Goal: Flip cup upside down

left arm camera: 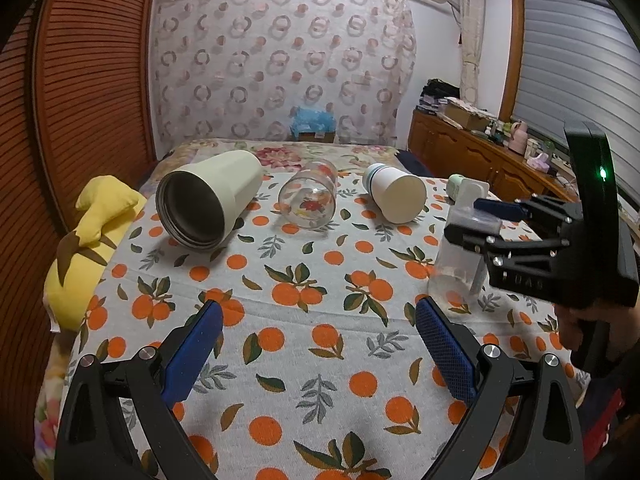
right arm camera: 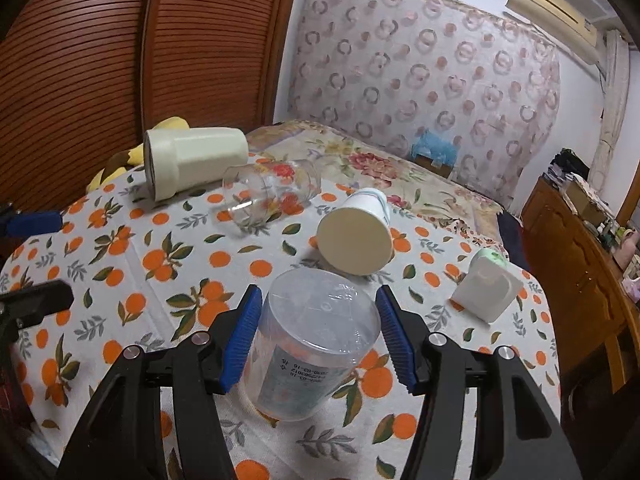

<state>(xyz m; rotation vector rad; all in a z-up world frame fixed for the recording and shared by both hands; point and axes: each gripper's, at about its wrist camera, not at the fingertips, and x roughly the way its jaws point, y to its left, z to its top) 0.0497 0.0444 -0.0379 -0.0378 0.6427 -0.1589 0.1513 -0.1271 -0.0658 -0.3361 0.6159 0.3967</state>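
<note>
Both wrist views face far wall, low over tablecloth [left arm camera: 320,320]; share 3 toppled cups.

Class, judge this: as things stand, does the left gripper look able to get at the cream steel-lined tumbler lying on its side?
Probably yes: the left gripper is open, and only bare tablecloth lies between it and the tumbler.

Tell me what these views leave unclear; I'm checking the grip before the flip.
- Right wrist view: whether the blue fingers touch the clear plastic cup; its wall hides the contact.
- Left wrist view: right gripper covers the cup's top.
- Cup label print: too small to read.
</note>
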